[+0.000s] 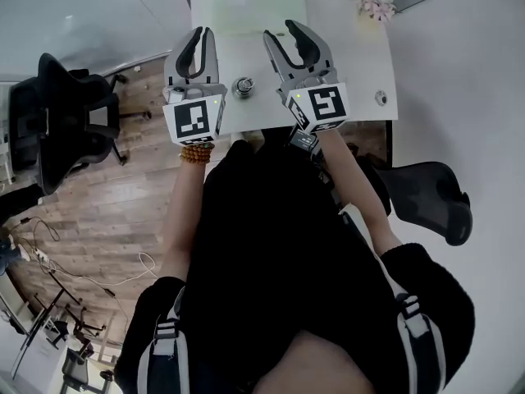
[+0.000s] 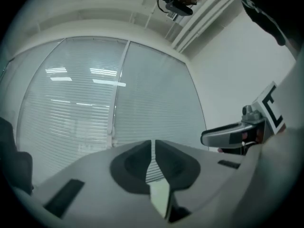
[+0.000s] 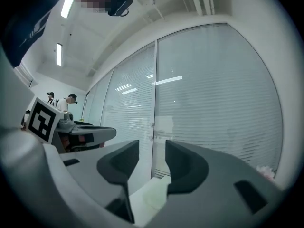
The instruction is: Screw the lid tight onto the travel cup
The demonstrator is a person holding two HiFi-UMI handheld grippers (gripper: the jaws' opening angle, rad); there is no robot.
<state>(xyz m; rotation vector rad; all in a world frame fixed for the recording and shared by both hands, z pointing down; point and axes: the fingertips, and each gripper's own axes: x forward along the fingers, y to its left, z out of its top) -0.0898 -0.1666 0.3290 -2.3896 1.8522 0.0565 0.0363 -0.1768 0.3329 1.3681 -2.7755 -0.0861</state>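
Note:
In the head view a small silvery round thing, probably the travel cup (image 1: 243, 86) seen from above, stands on the white table (image 1: 353, 56) near its front edge. It lies between my two grippers, and neither touches it. A smaller round grey piece (image 1: 381, 98), perhaps the lid, lies at the table's right front corner. My left gripper (image 1: 203, 33) (image 2: 153, 144) is held up with its jaws shut to a thin slit and nothing in them. The right gripper (image 1: 283, 31) (image 3: 153, 146) is open and empty. Both gripper views face window blinds, so the cup is hidden there.
A pink flower bunch (image 1: 376, 5) sits at the table's far right corner. A black office chair (image 1: 66, 113) stands left of the table and another (image 1: 426, 199) at the right. Cables (image 1: 49, 261) lie on the wooden floor. People stand far off (image 3: 66, 101).

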